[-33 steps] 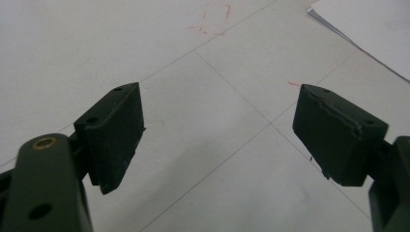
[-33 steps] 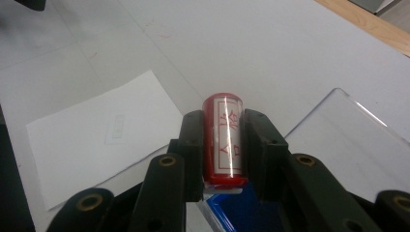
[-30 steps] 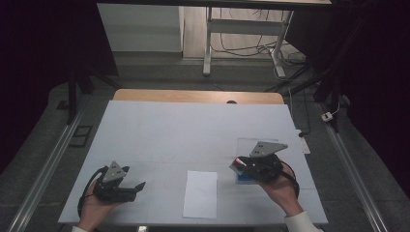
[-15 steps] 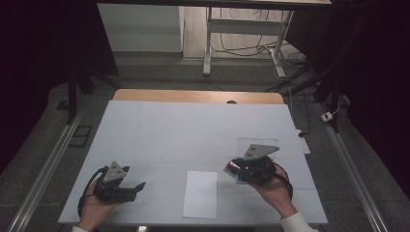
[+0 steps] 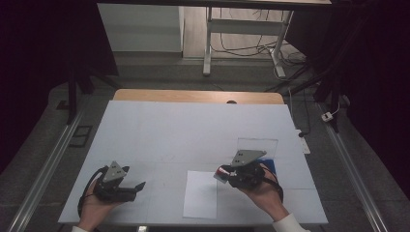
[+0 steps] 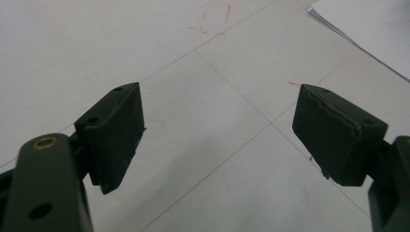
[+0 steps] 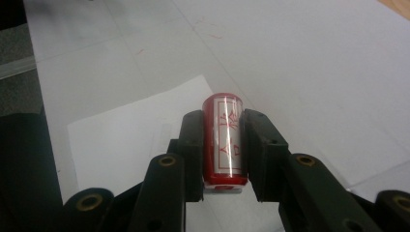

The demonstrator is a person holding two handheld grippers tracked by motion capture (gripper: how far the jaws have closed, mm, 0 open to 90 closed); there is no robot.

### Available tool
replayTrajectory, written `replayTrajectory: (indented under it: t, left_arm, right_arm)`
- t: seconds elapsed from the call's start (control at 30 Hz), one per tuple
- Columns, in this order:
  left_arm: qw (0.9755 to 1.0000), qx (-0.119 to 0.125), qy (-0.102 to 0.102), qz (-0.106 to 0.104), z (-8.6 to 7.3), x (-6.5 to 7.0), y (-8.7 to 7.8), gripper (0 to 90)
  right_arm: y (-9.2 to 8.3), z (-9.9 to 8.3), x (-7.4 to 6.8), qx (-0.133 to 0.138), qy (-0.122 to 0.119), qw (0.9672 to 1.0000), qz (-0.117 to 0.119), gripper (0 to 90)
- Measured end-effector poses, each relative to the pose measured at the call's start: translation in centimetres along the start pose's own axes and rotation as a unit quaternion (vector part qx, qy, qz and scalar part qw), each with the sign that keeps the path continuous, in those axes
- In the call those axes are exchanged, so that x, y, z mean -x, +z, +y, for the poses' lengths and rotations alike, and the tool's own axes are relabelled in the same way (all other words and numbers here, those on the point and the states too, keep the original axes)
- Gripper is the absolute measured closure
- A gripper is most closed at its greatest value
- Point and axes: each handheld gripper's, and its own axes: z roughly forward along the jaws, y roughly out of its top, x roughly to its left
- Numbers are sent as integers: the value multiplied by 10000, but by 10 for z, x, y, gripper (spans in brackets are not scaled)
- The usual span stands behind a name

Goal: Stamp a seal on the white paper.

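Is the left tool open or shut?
Open. In the left gripper view the left tool has its two black jaws far apart, with bare white table between them.

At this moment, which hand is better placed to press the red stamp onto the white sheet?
Right. The right tool is shut on the red stamp right at the white sheet. The left tool is open, holds nothing, and sits off to the sheet's side.

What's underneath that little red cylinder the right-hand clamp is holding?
The red cylinder, pinched by the right gripper, hangs over a white paper sheet lying on the white table. Its lower end and the spot directly beneath are hidden by the jaws.
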Motion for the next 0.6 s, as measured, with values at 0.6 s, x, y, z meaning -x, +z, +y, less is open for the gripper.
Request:
replayTrajectory:
  t: [0.6]
  left_arm:
    - [10000,26,-10,4,1,0,-1,191]
  right_arm:
    - [27,14,-28,-39,-292,9980,551,699]
